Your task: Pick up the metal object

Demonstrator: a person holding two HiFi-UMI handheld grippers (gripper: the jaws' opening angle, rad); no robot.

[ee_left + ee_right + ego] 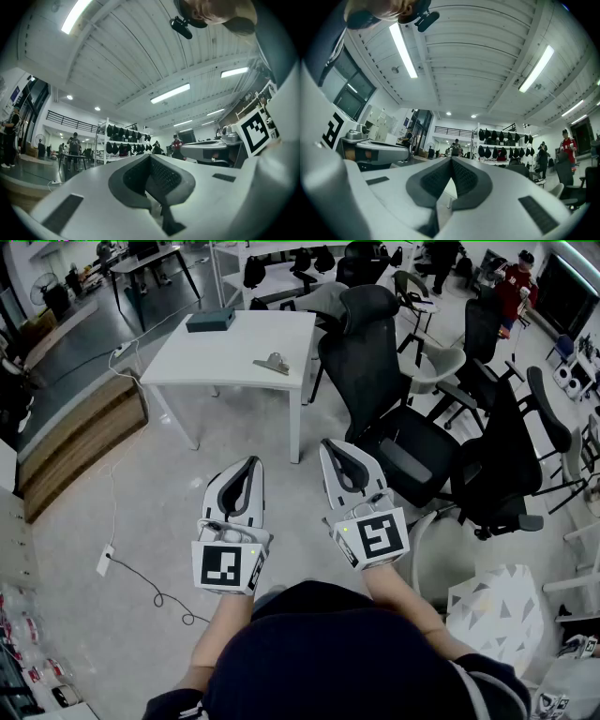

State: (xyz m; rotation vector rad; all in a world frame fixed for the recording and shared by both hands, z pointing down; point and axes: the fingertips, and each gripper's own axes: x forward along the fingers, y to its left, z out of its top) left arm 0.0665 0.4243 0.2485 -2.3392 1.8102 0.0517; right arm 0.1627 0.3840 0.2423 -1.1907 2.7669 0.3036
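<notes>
Hovering well short of the white rectangular table [234, 343], the white plastic left gripper [249, 465] and right gripper [330, 444] are both closed and empty. The small flat silvery metal clip [272, 363] lies near the table's front edge. Risk: thin smooth metal skids away or slips off the ribbed dark pads [433, 182].
</notes>
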